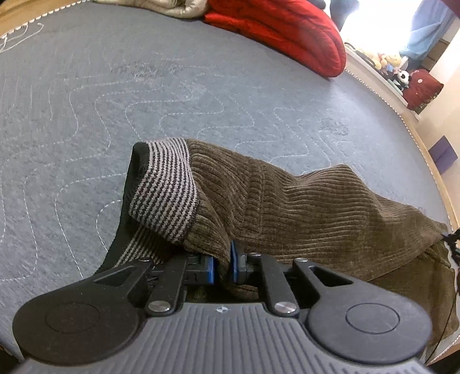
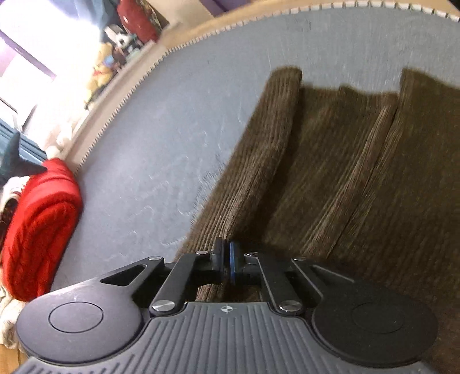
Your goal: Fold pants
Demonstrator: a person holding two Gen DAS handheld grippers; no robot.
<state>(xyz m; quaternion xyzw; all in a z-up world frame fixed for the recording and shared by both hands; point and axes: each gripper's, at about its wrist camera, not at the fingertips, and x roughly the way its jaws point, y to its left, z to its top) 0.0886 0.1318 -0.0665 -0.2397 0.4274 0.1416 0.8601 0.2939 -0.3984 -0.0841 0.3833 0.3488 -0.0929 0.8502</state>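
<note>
Brown corduroy pants (image 1: pixel 302 207) with a striped grey-and-black waistband (image 1: pixel 166 187) lie on a grey quilted bed (image 1: pixel 115 100). My left gripper (image 1: pixel 222 266) is shut on the pants' fabric next to the waistband, which is turned over and lifted. In the right wrist view the pants (image 2: pixel 330 161) stretch away with both legs side by side. My right gripper (image 2: pixel 226 263) has its blue pads pressed together at the pants' near edge; the view is blurred and I cannot tell whether cloth is between them.
A folded red blanket (image 1: pixel 287 31) lies at the far edge of the bed; it also shows in the right wrist view (image 2: pixel 37 224). A silver-grey cloth (image 1: pixel 166 7) lies beside it. Stuffed toys (image 1: pixel 394 66) sit on a shelf beyond the bed's trimmed edge (image 1: pixel 425 161).
</note>
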